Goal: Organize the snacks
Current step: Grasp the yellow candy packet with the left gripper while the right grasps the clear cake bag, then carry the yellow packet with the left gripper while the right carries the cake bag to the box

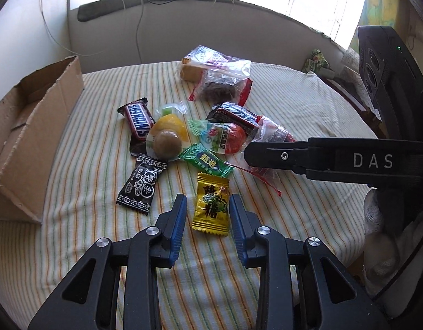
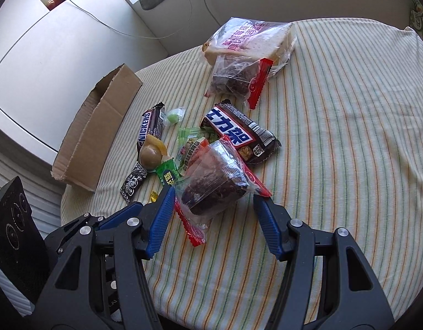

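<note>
Both claws wide apart, gripping nothing: left gripper [image 1: 208,206] around yellow candy [image 1: 210,204], right gripper [image 2: 213,209] around brown cake packet [image 2: 215,184]. Cardboard box [image 1: 32,126] apparently bare (interior partly hidden), all snacks [image 1: 184,137] on striped cloth [image 1: 307,104]. Sorting seemingly not begun.

**Bright wrappers on stripes**

The tabletop [image 1: 294,96] cloth is cream with orange and green stripes. A yellow candy [image 1: 210,207] bears red characters; another candy [image 1: 142,185] is black with white patterning. The Snickers bar [image 1: 137,122] is brown, the cardboard box [image 1: 32,126] tan.
</note>
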The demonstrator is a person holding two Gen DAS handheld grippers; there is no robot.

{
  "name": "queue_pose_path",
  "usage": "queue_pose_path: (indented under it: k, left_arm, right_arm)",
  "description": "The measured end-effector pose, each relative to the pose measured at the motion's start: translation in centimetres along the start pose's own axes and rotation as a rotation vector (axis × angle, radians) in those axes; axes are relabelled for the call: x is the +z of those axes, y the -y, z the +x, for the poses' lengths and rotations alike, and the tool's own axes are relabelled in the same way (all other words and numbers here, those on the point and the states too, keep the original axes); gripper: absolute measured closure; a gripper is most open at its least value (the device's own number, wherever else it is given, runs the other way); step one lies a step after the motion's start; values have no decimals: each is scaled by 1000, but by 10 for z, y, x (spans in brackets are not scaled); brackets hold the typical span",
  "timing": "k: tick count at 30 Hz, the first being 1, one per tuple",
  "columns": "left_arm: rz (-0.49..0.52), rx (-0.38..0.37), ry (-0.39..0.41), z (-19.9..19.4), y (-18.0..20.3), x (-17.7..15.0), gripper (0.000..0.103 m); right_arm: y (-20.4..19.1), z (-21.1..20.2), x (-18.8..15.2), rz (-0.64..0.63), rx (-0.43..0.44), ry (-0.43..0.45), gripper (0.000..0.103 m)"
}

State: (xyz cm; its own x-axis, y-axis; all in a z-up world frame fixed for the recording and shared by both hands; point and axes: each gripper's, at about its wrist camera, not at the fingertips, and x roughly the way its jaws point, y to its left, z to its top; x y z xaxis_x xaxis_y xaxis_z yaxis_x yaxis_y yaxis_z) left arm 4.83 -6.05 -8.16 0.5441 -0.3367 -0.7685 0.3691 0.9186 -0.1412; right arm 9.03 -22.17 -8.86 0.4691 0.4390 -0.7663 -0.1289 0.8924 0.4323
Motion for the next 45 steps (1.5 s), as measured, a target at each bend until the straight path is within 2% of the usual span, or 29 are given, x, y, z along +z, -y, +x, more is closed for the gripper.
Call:
queue_pose_path:
  k: [4, 6, 8, 14, 22, 28, 36, 45]
  left_arm:
    - [21, 6, 7, 2, 3, -2, 73]
    - [22, 7, 11, 2, 3, -2, 73]
    - [29, 21, 19, 2, 4, -2, 79]
    - [14, 12, 33, 1, 1, -4, 79]
    - [-27, -11, 42, -8, -4, -5, 80]
    - [-41, -10, 81, -25, -11, -1, 80]
    - [-80, 80, 187, -59, -46, 14, 80]
    - [-189, 213, 269, -93, -114, 20, 80]
  right_arm:
    - [0, 3, 3, -1, -4, 0, 41]
    - [-1, 5, 5, -4, -7, 0, 45]
    - [-1, 5, 5, -10, -6, 4, 46]
    - [2, 2, 4, -14, 1, 17, 53]
    - [2, -7, -2, -21, 0, 37, 55]
    - [-8, -20, 0, -45, -6, 67, 55]
    - [-50, -30, 18, -148, 7, 111, 56]
    - [-125, -16, 40, -313, 41, 140, 55]
